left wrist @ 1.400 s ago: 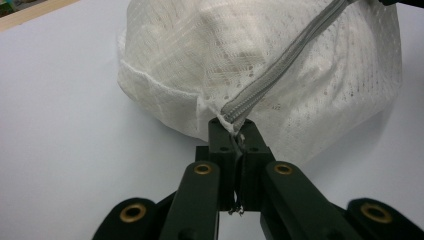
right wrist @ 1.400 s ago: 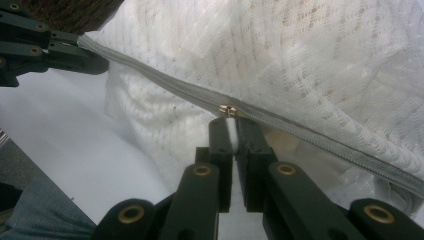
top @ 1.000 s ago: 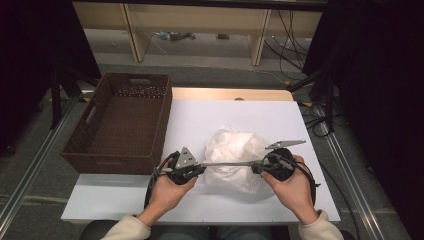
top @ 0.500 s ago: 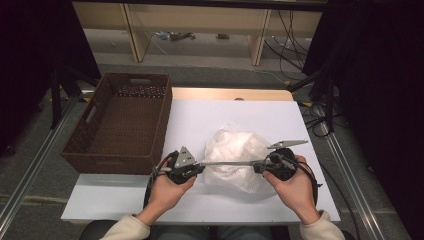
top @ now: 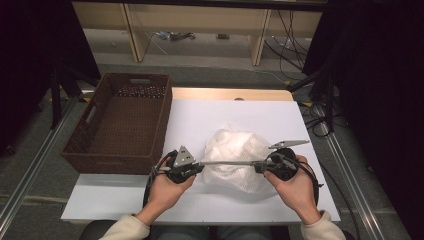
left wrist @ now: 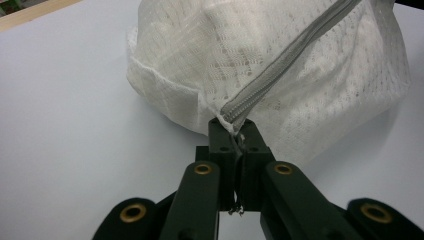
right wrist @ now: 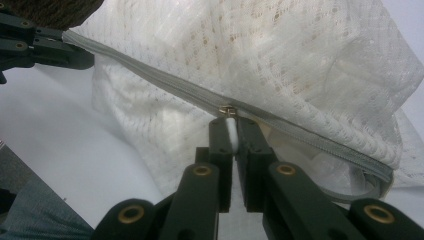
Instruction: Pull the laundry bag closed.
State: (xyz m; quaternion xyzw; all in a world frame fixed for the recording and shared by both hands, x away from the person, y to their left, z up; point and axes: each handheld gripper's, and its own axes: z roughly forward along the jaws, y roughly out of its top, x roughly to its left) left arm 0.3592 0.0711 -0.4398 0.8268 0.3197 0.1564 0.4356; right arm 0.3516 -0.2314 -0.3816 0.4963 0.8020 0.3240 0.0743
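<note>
My left gripper (left wrist: 235, 131) pinches the zipper's (left wrist: 280, 70) end; my right gripper (right wrist: 231, 125) pinches its white pull tab (right wrist: 231, 131), the mesh bag (top: 235, 157) near the tabletop's (top: 240, 117) front edge.

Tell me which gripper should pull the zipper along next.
Right, probably. The right gripper is shut on the zipper pull of the mesh bag; the left gripper pinches the zipper's end, anchoring it taut.

White mesh cloth bag (top: 234, 157) (grey fabric zipper (left wrist: 280, 70)), woven wicker basket (top: 120, 125), smooth matt white table (top: 210, 120).
</note>
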